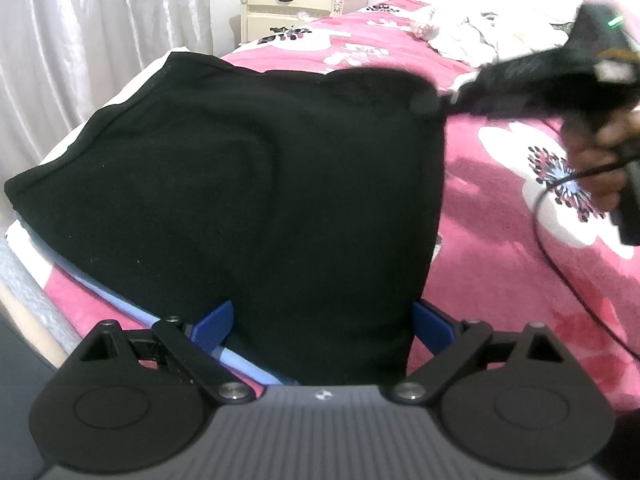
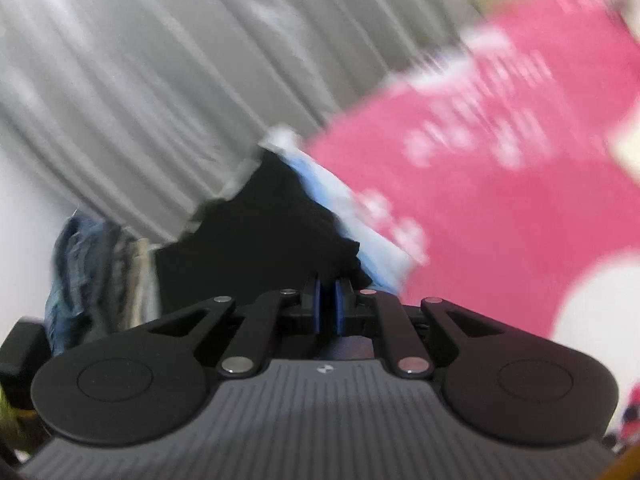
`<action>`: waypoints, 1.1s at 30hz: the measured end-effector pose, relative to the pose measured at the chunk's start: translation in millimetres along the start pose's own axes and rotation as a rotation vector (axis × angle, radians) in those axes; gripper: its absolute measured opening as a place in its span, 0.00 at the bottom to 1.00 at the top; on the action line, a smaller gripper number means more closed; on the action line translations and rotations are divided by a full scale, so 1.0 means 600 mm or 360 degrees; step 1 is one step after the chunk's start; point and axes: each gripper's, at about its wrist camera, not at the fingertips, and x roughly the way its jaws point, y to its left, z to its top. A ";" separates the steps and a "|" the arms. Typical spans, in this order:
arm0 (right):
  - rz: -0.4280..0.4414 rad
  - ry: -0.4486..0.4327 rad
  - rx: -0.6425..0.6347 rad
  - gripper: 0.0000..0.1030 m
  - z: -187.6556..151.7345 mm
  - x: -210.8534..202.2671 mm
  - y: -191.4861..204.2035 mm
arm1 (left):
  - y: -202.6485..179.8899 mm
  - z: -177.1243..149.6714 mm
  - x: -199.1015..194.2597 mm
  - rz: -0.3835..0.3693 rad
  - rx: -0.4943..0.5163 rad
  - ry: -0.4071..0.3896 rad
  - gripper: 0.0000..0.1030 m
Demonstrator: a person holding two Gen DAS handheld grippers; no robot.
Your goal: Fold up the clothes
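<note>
A black garment [image 1: 256, 200] lies spread over the left side of the pink floral bed [image 1: 520, 280], on top of a light blue cloth [image 1: 240, 356]. My left gripper [image 1: 324, 328] is open, its blue fingers [image 1: 216, 328] on either side of the garment's near edge. My right gripper [image 2: 328, 308] is shut on a far corner of the black garment [image 2: 256, 248]; in the left wrist view it [image 1: 428, 102] holds that corner at the upper right. The right wrist view is blurred by motion.
A cream nightstand [image 1: 300, 4] stands at the back by a grey curtain [image 1: 80, 40]. White and patterned clothes [image 1: 460, 36] lie at the bed's far right. A pile of bluish clothes [image 2: 92, 272] sits at the left in the right wrist view. A cable [image 1: 560, 248] trails over the bed.
</note>
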 end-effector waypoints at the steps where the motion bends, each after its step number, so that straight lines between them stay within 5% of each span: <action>1: 0.0002 -0.0017 0.0069 0.09 -0.002 -0.002 -0.015 | -0.001 0.000 0.001 0.0000 0.0009 0.0001 0.93; 5: -0.0043 -0.0098 0.0251 0.25 -0.005 -0.019 -0.059 | 0.006 -0.003 -0.003 -0.0019 0.0028 0.0004 0.93; 9: -0.0253 -0.0215 0.0111 0.26 0.019 -0.059 -0.053 | 0.020 0.009 -0.022 -0.0056 -0.0002 0.0015 0.91; 14: -0.0115 -0.0340 -0.0270 0.24 0.031 -0.089 0.016 | 0.045 0.034 -0.059 -0.0109 -0.0105 -0.0109 0.91; 19: -0.0039 -0.0151 -0.0745 0.24 -0.016 -0.011 0.091 | 0.033 0.018 -0.016 -0.0083 -0.0116 0.0016 0.90; 22: -0.0278 0.0058 -0.0895 0.20 -0.044 0.037 0.088 | 0.018 0.006 -0.010 -0.0030 -0.0023 0.0028 0.89; 29: -0.0227 -0.0134 -0.0902 0.21 -0.020 -0.002 0.124 | 0.039 0.067 -0.056 -0.0054 -0.0046 -0.0197 0.89; 33: -0.0275 -0.0072 -0.0828 0.20 -0.027 0.025 0.109 | 0.072 0.082 0.010 0.0211 -0.0189 -0.0057 0.91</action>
